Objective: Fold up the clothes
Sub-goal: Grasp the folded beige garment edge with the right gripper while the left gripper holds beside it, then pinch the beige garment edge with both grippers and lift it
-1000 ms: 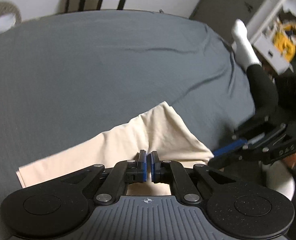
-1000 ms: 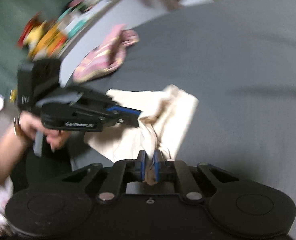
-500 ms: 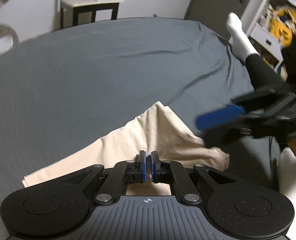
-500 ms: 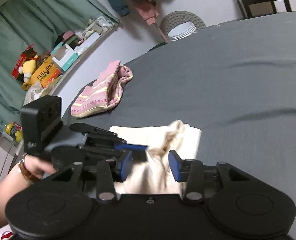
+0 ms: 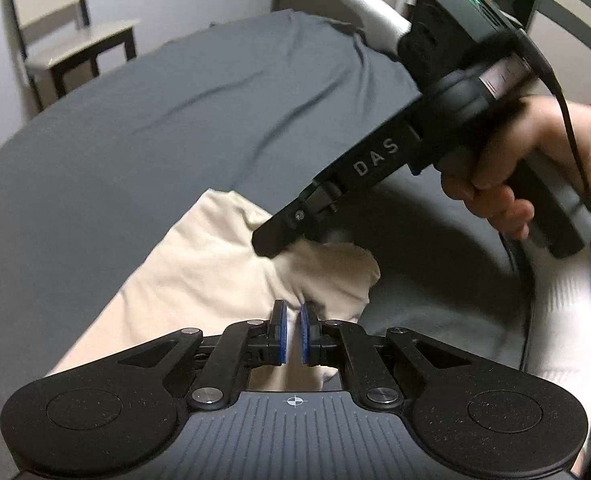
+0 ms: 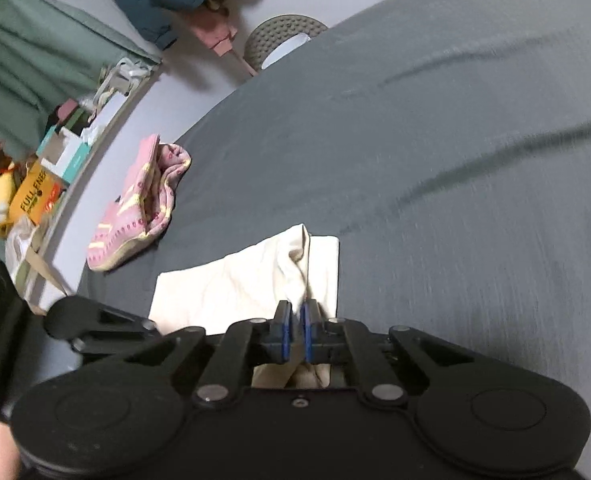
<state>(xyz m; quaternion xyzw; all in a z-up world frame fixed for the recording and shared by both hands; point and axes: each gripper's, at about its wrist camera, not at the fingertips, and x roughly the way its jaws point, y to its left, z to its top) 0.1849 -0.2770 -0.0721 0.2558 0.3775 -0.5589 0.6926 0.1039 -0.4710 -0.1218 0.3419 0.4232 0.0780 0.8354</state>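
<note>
Cream cloth (image 5: 215,280) lies on the dark grey bed (image 5: 135,140), close in front of you, partly doubled over with a bunched fold near its right edge.

From your left wrist view, your left gripper (image 5: 291,334) has its blue pads pinched nearly together with a bit of the cream cloth between them. Your right gripper (image 5: 273,246) reaches in from the right, its tip pressed down on the bunched fold. Your hand (image 5: 507,184) wraps its handle.

From your right wrist view, the right gripper's pads are also squeezed narrow on a ridge of the cloth. A pink sock bundle (image 6: 143,204) rests apart, near the bed's edge.

This cloth looks thin, light and floppy. It will sag and wrinkle wherever you do not hold it. Take it by corners or along an edge, both sides at once, and keep it stretched so it lays flat.
</note>
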